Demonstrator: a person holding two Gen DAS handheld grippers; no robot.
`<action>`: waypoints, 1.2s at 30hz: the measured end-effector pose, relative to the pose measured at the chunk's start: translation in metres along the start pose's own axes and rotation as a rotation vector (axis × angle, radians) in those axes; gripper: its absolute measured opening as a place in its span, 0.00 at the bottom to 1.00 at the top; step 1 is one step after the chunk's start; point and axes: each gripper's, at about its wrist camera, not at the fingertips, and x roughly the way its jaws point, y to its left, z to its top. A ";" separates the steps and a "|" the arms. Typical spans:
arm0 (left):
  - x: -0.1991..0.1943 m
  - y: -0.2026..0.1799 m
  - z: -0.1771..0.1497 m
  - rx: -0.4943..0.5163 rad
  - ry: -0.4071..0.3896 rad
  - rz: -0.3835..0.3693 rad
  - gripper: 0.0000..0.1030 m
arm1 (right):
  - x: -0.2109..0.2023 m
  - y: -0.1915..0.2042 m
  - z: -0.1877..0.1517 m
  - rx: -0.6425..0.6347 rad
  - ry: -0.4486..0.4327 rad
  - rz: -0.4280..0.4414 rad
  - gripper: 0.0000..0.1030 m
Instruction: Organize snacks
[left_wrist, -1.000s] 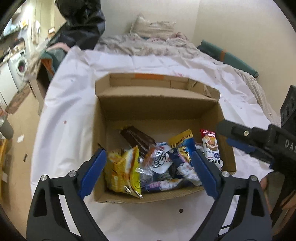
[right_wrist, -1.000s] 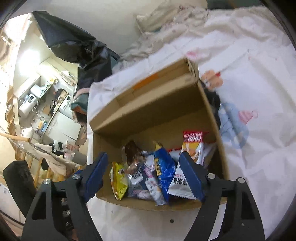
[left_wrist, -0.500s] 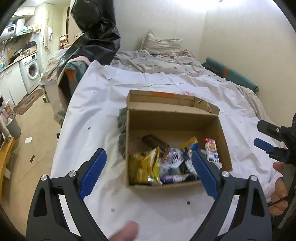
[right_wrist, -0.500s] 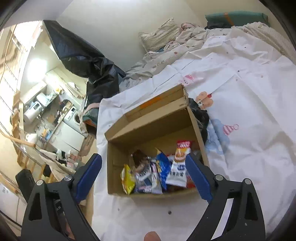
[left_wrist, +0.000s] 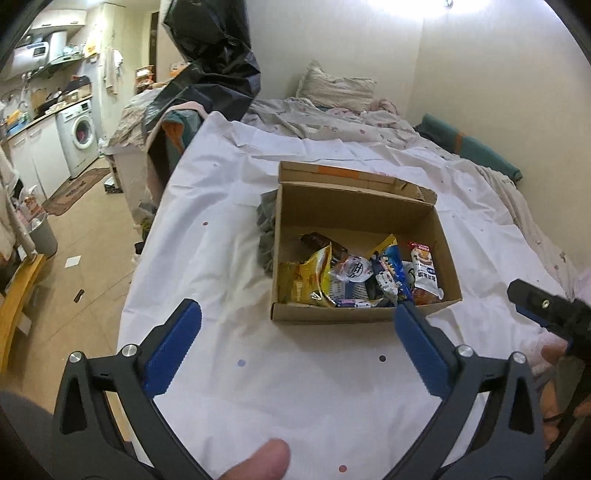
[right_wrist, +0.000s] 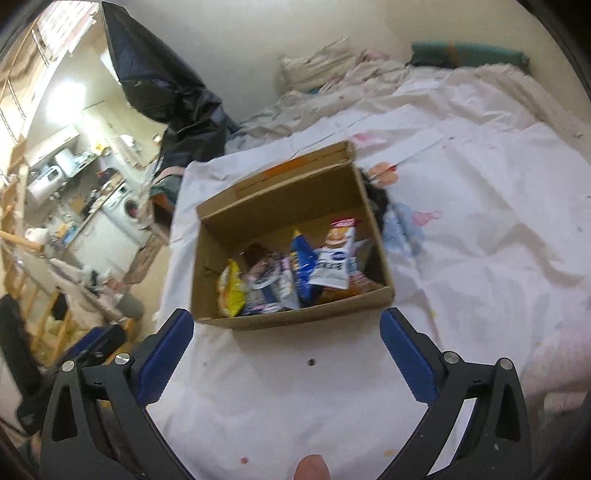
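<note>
Blue-padded left gripper (left_wrist: 297, 325) spread wide, holding nothing, hovering over white sheet (left_wrist: 295, 387). Cardboard box (left_wrist: 328, 315) w/ snack packets (left_wrist: 354, 277) sits ahead, centre. Right gripper (right_wrist: 286, 334) also wide apart, empty, just short of box.

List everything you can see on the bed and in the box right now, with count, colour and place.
Open brown cardboard box: one, on the white sheet, ahead of both grippers.
Yellow crinkly snack bag: one, box's left near corner.
Dark brown wrapped bar: one, lying behind the yellow bag.
Blue snack packet: one, box middle.
White packet with red top: one, box's right side.
White bed sheet: one, dotted, under the box.
Grey crumpled cloth: one, against the box's left outer wall.
Black plastic bag: one, beyond the bed's left edge.
Left gripper: open, empty.
Right gripper: open, empty.
</note>
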 end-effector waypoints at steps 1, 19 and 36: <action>-0.002 0.000 -0.003 -0.002 -0.012 0.018 1.00 | -0.001 0.003 -0.004 -0.019 -0.032 -0.052 1.00; 0.002 -0.005 -0.009 0.007 -0.065 0.064 1.00 | 0.010 0.032 -0.018 -0.223 -0.122 -0.206 1.00; 0.007 -0.011 -0.013 0.032 -0.043 0.075 1.00 | 0.012 0.032 -0.017 -0.222 -0.123 -0.204 1.00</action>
